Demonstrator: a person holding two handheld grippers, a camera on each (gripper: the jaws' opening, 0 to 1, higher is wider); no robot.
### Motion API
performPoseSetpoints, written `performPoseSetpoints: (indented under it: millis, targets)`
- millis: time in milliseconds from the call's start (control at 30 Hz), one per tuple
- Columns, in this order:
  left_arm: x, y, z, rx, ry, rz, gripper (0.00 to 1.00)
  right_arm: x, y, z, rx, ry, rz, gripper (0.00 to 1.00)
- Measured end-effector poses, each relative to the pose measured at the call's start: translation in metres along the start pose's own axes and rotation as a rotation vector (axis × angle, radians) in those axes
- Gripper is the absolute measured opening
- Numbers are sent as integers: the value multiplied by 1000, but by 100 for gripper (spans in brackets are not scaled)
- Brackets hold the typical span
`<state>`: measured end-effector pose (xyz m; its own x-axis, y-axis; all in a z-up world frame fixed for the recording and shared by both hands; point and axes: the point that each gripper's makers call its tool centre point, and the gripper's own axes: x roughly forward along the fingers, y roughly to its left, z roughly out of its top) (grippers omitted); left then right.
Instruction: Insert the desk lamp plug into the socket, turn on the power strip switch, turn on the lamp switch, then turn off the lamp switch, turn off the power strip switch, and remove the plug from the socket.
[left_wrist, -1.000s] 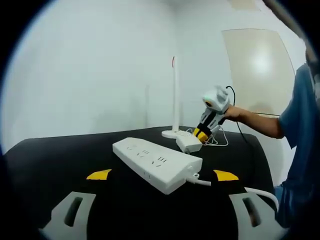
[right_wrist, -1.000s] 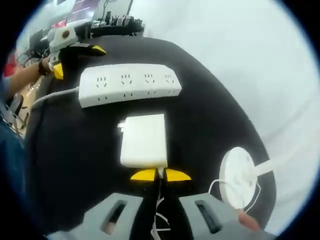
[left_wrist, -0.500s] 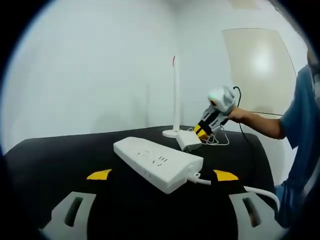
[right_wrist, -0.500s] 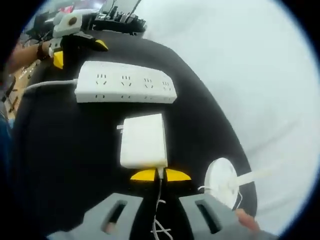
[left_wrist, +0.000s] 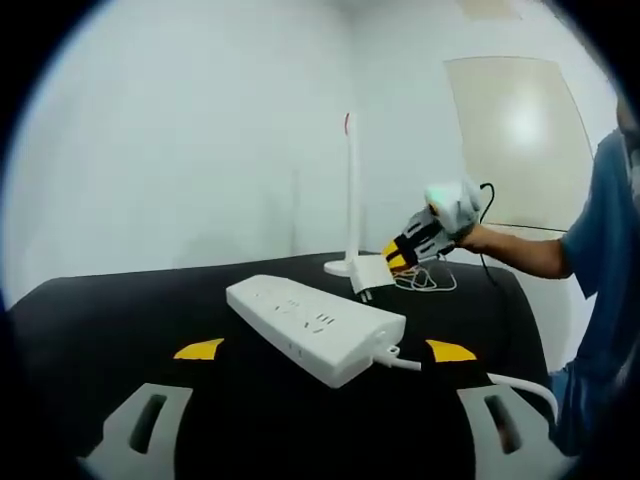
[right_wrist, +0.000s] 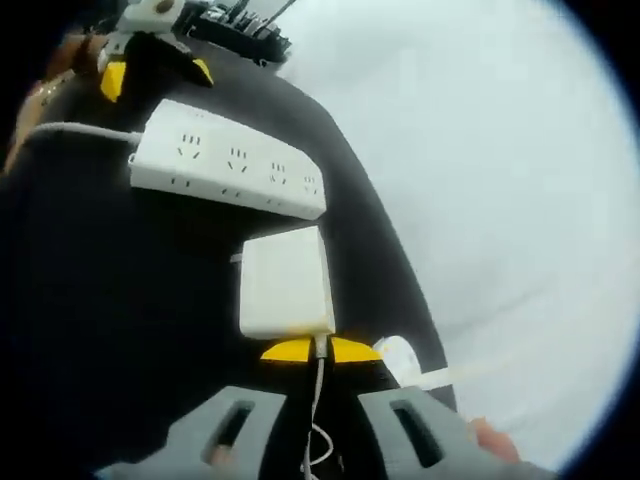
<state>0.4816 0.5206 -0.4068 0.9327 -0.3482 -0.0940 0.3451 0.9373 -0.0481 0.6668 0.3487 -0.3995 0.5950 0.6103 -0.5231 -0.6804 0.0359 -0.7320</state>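
The white power strip (left_wrist: 315, 325) lies on the black table, its sockets facing up. My left gripper (left_wrist: 324, 350) hovers open just in front of it, one yellow tip on each side. Behind the strip, my right gripper (left_wrist: 405, 250) holds the lamp's white block plug (left_wrist: 368, 275) tilted and lifted off the table. In the right gripper view, my right gripper (right_wrist: 320, 350) is shut on the cord end of the plug (right_wrist: 285, 283), and the strip (right_wrist: 228, 163) lies beyond with the left gripper (right_wrist: 150, 50) past it. The lamp's pole (left_wrist: 351, 190) rises from its round base (right_wrist: 400, 360).
The strip's own cable (left_wrist: 520, 385) trails off to the right. The lamp's thin cord (left_wrist: 430, 283) lies coiled by the base. A person's arm in a blue sleeve (left_wrist: 600, 240) reaches in from the right. White walls stand behind the table (left_wrist: 120, 320).
My right gripper has lifted the plug off the table and tipped it, raising it beside the lamp base. The left gripper and the strip have stayed put.
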Motion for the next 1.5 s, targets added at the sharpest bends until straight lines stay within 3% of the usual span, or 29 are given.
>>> performPoseSetpoints:
  millis: [200, 467, 800, 1100, 1500]
  targets:
    - [1, -1, 1, 1, -3, 0, 75, 7, 4, 0, -36, 3, -36, 6]
    - [0, 0, 2, 0, -9, -1, 75, 5, 2, 8, -145, -38, -134, 6]
    - [0, -3, 1, 4, -5, -3, 75, 3, 8, 18, -270, -142, -226, 6]
    - [0, 4, -1, 4, -1, -2, 74, -2, 15, 17, -344, -166, -259, 7]
    - [0, 2, -2, 7, 7, -4, 74, -12, 23, 19, -363, -173, -256, 7]
